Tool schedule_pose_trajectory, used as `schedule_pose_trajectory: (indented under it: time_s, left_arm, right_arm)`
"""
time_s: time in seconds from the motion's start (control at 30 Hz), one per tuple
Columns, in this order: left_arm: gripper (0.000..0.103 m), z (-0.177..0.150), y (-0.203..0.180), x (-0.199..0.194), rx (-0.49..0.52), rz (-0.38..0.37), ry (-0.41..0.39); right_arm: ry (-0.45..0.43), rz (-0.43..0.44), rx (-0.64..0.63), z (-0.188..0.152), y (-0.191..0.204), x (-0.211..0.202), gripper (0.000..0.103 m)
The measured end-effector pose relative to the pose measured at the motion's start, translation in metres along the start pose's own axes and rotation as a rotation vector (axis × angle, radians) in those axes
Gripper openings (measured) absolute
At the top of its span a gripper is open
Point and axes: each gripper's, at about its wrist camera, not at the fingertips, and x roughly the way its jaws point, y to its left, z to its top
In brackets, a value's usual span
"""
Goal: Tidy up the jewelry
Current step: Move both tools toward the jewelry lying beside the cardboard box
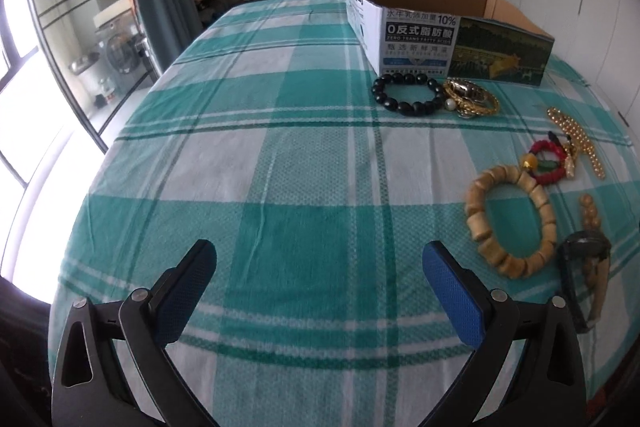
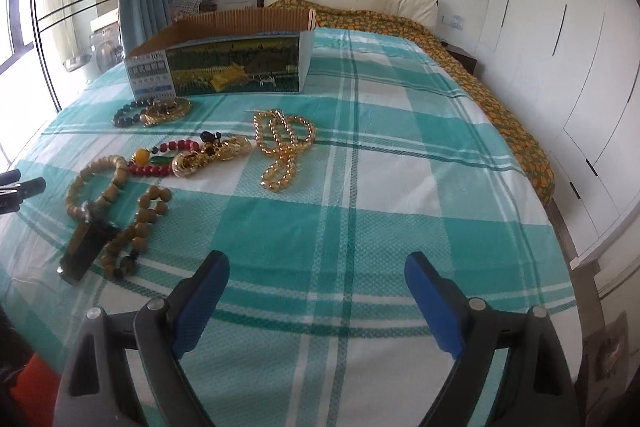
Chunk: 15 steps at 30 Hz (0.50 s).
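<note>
Both the left gripper (image 1: 320,263) and right gripper (image 2: 318,273) hover spread wide and empty above the teal plaid bedspread (image 2: 360,187). Nearest the right gripper lies a dark watch (image 2: 86,247) across brown prayer beads (image 2: 140,223), beside a tan wooden bracelet (image 1: 510,221). Beyond, the gold bead necklace (image 2: 282,143) runs lengthwise away. Farther, the black bead bracelet (image 1: 408,93) touches gold bangles (image 1: 472,97) before the open cardboard box (image 1: 452,39). White wardrobes (image 2: 560,47) line the wall.
</note>
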Motion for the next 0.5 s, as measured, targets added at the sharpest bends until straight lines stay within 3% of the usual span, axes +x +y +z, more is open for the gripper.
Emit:
schedule_pose_trajectory:
  time_s: [0.17, 0.3, 0.5]
  left_arm:
    - [0.103, 0.011, 0.001, 0.027, 0.018, -0.036, 0.027]
    - [0.103, 0.017, 0.005, 0.035, -0.006, -0.086, 0.041]
    - [0.103, 0.028, 0.002, 0.041, -0.016, -0.076, 0.046]
  right_arm:
    - [0.088, 0.007, -0.003, 0.009, -0.006, 0.043, 0.091]
    - [0.085, 0.041, 0.004, 0.017, -0.009, 0.052, 0.091]
    - [0.076, 0.068, -0.013, 0.032, -0.010, 0.067, 0.096]
